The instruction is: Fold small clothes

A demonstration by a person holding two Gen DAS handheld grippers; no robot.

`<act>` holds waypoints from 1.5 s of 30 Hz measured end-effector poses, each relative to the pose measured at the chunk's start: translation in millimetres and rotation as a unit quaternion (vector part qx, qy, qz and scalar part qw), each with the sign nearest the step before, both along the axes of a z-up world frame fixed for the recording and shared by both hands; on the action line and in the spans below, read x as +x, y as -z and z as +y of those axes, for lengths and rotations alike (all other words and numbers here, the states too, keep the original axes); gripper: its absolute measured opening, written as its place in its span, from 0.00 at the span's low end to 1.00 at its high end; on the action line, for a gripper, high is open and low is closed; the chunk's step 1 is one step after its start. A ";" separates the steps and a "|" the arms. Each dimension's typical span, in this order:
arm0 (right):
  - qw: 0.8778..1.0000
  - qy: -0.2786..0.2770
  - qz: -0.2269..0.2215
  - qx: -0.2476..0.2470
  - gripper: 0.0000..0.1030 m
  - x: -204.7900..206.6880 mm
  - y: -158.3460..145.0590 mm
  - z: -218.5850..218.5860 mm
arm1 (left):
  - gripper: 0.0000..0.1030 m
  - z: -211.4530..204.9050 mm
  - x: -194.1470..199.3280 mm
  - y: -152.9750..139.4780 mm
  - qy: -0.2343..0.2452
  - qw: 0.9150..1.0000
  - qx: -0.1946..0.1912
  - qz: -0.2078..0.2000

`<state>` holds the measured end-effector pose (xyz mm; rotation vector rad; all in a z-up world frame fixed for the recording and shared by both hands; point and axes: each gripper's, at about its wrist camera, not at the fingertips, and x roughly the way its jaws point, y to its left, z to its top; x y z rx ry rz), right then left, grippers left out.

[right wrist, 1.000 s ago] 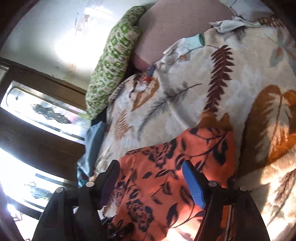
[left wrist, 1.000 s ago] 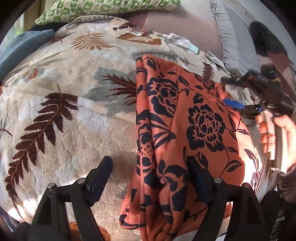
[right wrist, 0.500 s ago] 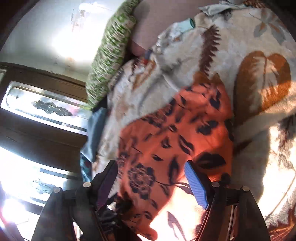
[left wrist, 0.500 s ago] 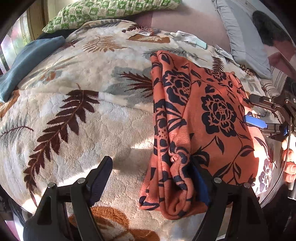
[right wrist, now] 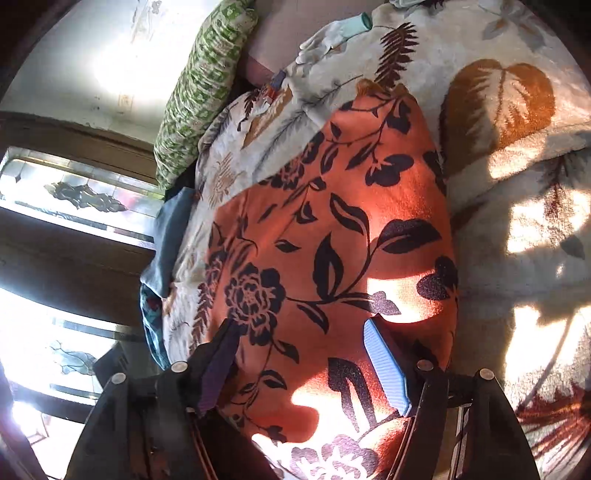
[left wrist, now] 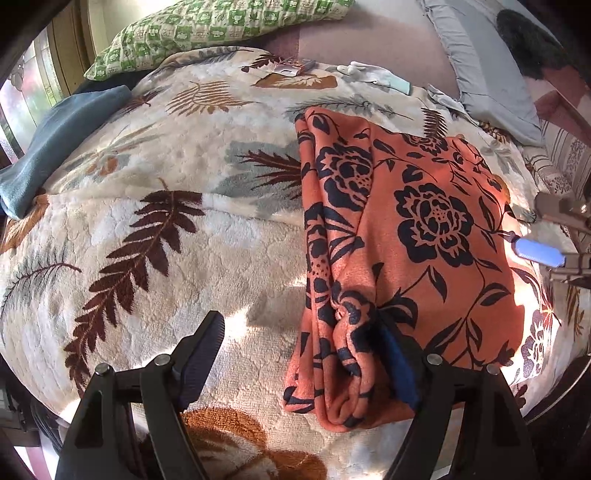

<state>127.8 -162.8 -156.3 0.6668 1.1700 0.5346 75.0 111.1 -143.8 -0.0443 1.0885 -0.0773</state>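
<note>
A leaf-patterned blanket (left wrist: 155, 229) covers the bed, and on it the orange floral garment (left wrist: 413, 236) lies folded lengthwise, its bunched folded edge on the left in the left wrist view. The left claw (left wrist: 299, 354) stands spread wide, one finger over bare blanket and the other at the garment's near corner (whether it touches the cloth I cannot tell). The right claw (right wrist: 299, 362) is spread too, pinching nothing, its jaws having just closed a little above the garment's sunlit edge.

Bed under leaf-print blanket (left wrist: 155, 236), folded orange floral garment (left wrist: 424, 236), green pillow (left wrist: 207, 29), blue cloth (left wrist: 55, 136)
</note>
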 end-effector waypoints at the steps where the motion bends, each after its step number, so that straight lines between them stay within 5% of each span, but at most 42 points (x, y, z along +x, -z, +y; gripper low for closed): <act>1: 1.000 -0.006 -0.010 0.002 0.72 1.4 -11.7 3.4 | 0.80 0.4 0.3 0.2 -0.001 1.000 -0.002 0.001; 4: 0.998 -0.025 -0.058 -0.004 0.74 1.3 -35.4 9.0 | 0.80 1.2 -0.2 0.9 -0.005 1.000 -0.007 0.002; 7: 0.999 -0.007 -0.008 -0.036 0.74 12.5 7.9 0.6 | 0.80 1.1 0.6 1.2 -0.002 1.000 -0.008 0.003; 8: 1.000 0.011 0.004 -0.009 0.72 13.7 22.3 -6.7 | 0.80 1.2 0.3 0.7 -0.001 1.000 -0.005 0.003; 11: 1.000 0.025 0.000 0.000 0.72 10.2 -3.7 -11.4 | 0.81 1.4 2.0 2.3 -0.001 1.000 -0.005 0.006; 15: 0.998 -0.015 -0.063 -0.014 0.75 3.1 -34.4 4.9 | 0.82 3.8 2.1 3.3 -0.007 1.000 -0.014 0.008; 17: 0.996 -0.015 -0.037 -0.074 0.77 10.0 -6.4 11.4 | 0.82 4.6 2.0 1.7 -0.006 1.000 -0.019 0.010; 19: 0.999 0.003 -0.033 -0.042 0.76 11.0 14.8 3.7 | 0.82 6.9 -0.6 -4.7 -0.007 1.000 -0.021 0.004; 23: 0.996 -0.018 -0.042 -0.078 0.76 8.2 0.2 11.5 | 0.81 20.2 3.6 -27.0 -0.036 0.997 -0.066 -0.031; 27: 0.998 -0.008 -0.039 -0.053 0.77 8.8 6.1 6.5 | 0.82 30.2 29.4 -33.0 -0.031 0.993 -0.114 -0.030; 33: 0.998 -0.015 -0.045 -0.036 0.77 6.8 9.3 -1.1 | 0.82 40.6 84.6 -5.9 0.007 0.961 -0.273 0.033; 40: 0.999 -0.023 -0.046 -0.015 0.77 6.4 12.2 -7.0 | 0.82 43.0 142.8 37.0 -0.010 0.920 -0.377 0.109; 42: 0.999 -0.019 -0.048 -0.006 0.77 5.4 13.9 -9.1 | 0.78 39.1 152.7 38.3 -0.002 0.913 -0.391 0.118; 43: 0.999 -0.017 -0.050 -0.003 0.77 4.9 14.9 -9.8 | 0.48 35.7 155.3 32.9 0.012 0.916 -0.386 0.108; 44: 0.999 -0.016 -0.052 -0.003 0.77 4.1 15.2 -9.8 | 0.29 31.2 154.9 22.3 0.029 0.928 -0.361 0.084; 45: 0.998 -0.017 -0.053 -0.005 0.77 3.2 15.4 -9.8 | 0.28 26.5 150.3 7.5 0.051 0.937 -0.343 0.041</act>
